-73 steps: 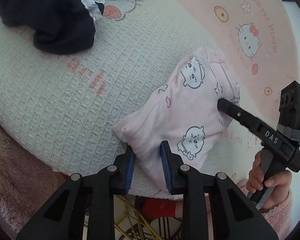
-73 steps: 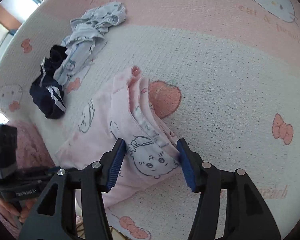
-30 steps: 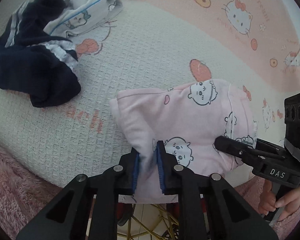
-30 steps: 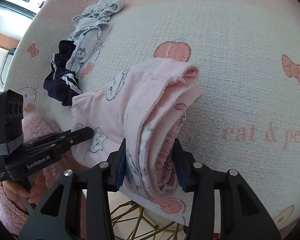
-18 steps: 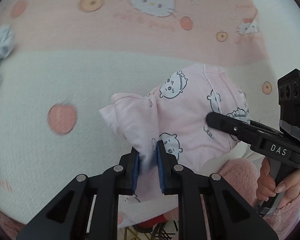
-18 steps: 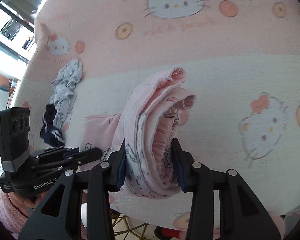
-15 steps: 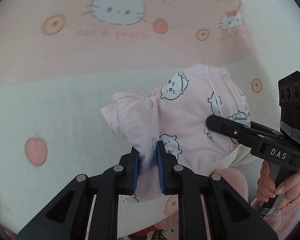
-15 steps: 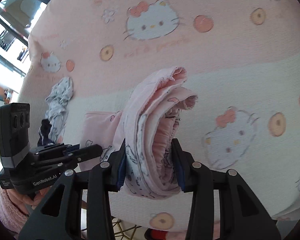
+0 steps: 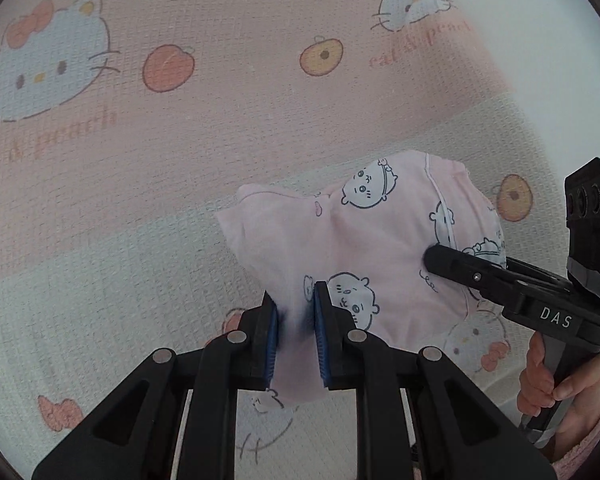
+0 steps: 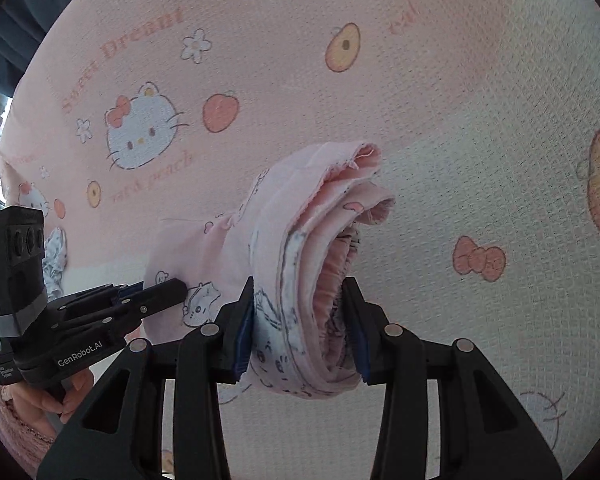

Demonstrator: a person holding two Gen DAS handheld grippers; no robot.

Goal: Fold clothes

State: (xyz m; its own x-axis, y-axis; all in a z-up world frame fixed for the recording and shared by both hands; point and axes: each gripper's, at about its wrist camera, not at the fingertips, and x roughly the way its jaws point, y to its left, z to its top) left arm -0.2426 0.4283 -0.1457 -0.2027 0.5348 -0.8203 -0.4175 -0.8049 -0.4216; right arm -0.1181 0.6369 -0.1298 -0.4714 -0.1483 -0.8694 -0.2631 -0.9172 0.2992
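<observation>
Since a second ago we have carried the pink garment [image 9: 384, 240] well along the bed; the dark and grey clothes have left our view, and only the bedspread [image 9: 140, 140] lies beyond the claws. We count one bedspread, one garment, two claws. Our right claw [image 10: 304, 320] clamps the thick folded bundle, our left claw [image 9: 294, 320] pinches a thin edge, the garment hanging between them. To set it down well, we judge both should lower together, keeping the folds stacked.
</observation>
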